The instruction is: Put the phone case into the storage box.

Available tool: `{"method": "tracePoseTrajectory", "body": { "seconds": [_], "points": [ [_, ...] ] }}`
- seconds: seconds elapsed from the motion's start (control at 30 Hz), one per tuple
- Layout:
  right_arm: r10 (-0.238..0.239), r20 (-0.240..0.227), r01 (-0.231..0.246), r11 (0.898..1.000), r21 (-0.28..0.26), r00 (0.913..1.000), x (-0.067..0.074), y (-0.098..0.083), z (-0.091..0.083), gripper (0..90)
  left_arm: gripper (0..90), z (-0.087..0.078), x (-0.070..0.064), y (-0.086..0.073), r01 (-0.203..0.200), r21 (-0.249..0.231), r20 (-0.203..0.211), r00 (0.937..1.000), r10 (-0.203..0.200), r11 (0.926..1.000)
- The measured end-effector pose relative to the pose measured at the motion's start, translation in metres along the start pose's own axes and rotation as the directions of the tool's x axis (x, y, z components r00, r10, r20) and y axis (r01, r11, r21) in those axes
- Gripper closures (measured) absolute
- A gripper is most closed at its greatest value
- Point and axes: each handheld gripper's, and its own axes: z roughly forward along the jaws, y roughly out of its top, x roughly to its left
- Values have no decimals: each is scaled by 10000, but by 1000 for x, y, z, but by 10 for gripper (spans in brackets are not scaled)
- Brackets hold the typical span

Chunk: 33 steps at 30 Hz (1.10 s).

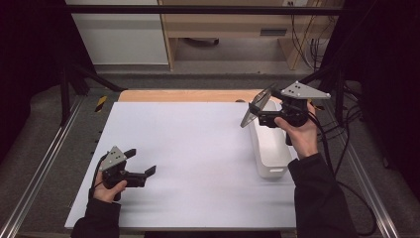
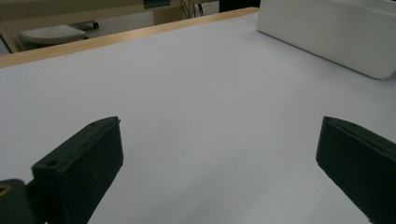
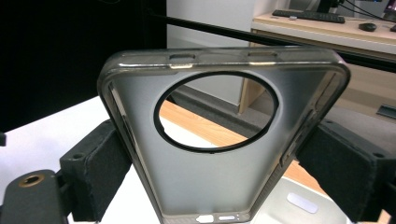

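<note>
The left tool (image 1: 142, 161) sits low, jaws spread wide with nothing between them; the right tool (image 1: 258, 112) is raised, jaws clamped shut.

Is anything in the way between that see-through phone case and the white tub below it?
Nothing visible. The right gripper holds the translucent grey phone case above the long white plastic tub, with open air between them.

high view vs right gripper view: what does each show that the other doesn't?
High view alone: the left gripper, jaws open and empty, low over the white table sheet, and the person's hands and sleeves. Right gripper view alone: the phone case's round camera cutout and edge button slots, plus a keyboard on a desk behind. Both: the right gripper clamping the translucent case by its sides above the white bin.
</note>
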Motion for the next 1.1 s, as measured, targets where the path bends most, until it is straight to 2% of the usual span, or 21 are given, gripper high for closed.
{"method": "tracePoseTrajectory", "body": {
  "seconds": [0.3,0.6,0.9,1.1],
  "points": [
    [124,486,-126,9999,38,9987,-9,4,6,116,0,1,3,-3,12,75,-142,9999,-11,10000],
    [294,1120,-325,9991,265,9933,-18,6,13,116,0,2,3,-4,26,132,-141,9999,-24,9999],
    [557,1761,-650,9968,472,9828,-29,6,25,116,0,3,3,-4,-16,193,-133,9999,19,9998],
    [805,2250,-966,9934,612,9710,-38,5,32,115,0,3,3,-4,-21,206,-144,9999,24,9998]
  ]
}}
